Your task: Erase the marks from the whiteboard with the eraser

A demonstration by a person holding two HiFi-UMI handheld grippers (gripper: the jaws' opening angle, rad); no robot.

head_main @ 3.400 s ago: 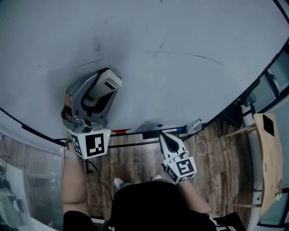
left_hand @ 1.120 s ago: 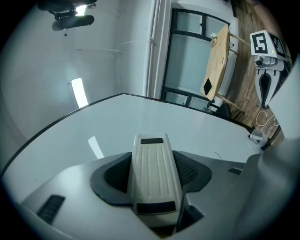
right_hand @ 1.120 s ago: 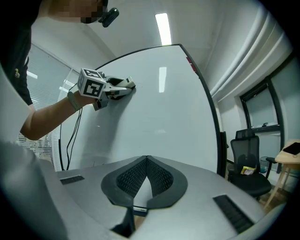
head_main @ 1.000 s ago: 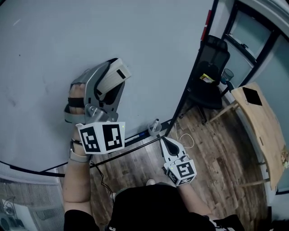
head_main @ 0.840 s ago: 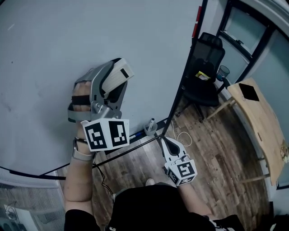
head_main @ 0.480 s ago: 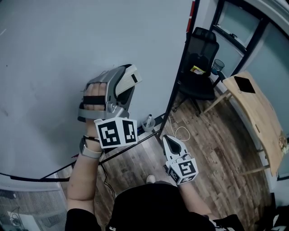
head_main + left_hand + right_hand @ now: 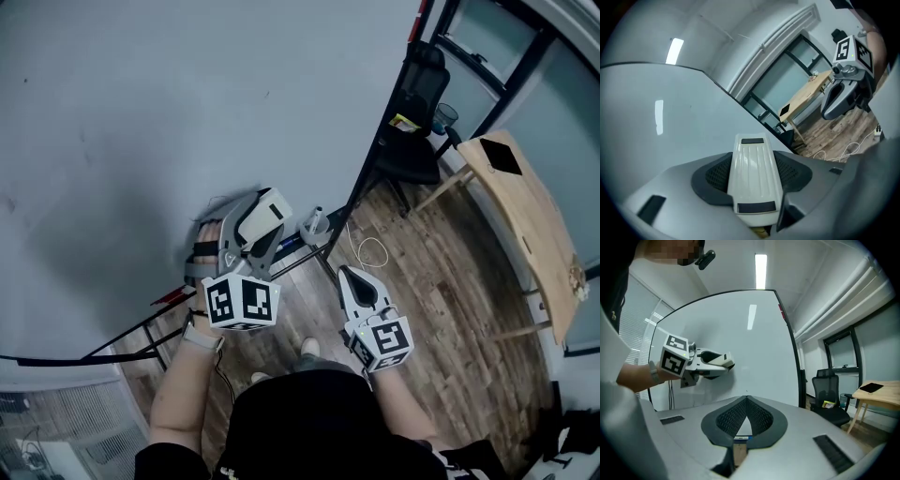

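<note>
Only partly is the eraser (image 7: 753,176) being shown: its rear end is being covered by the body of the left gripper (image 7: 253,230), and its wiping face is being turned away from every camera. Whether it is touching the whiteboard (image 7: 187,94) cannot be told; it is being held in front of the board's lower right corner. Marks on the board are being seen only as faint specks and a dim smudge, too weak to read. A small pale object (image 7: 314,225) at the foot of the board's black frame is being left unidentified.

The eraser is being seen as a long cream plastic block with shallow ribs and a black patch at each end. It is being clamped between the left jaws, whose dark pads are being shown with a fine mesh texture. The grey floor of wood planks (image 7: 441,281) is being crossed by a looped white cable (image 7: 370,251). A black office chair (image 7: 412,122) and a pale wooden table (image 7: 520,206) are being shown beyond the board.

The left hand (image 7: 208,246) is being hidden largely behind its gripper, with the forearm being raised towards the board. The right gripper (image 7: 348,274) is being held lower, off the board, its jaws being pressed tip to tip with nothing between them.
</note>
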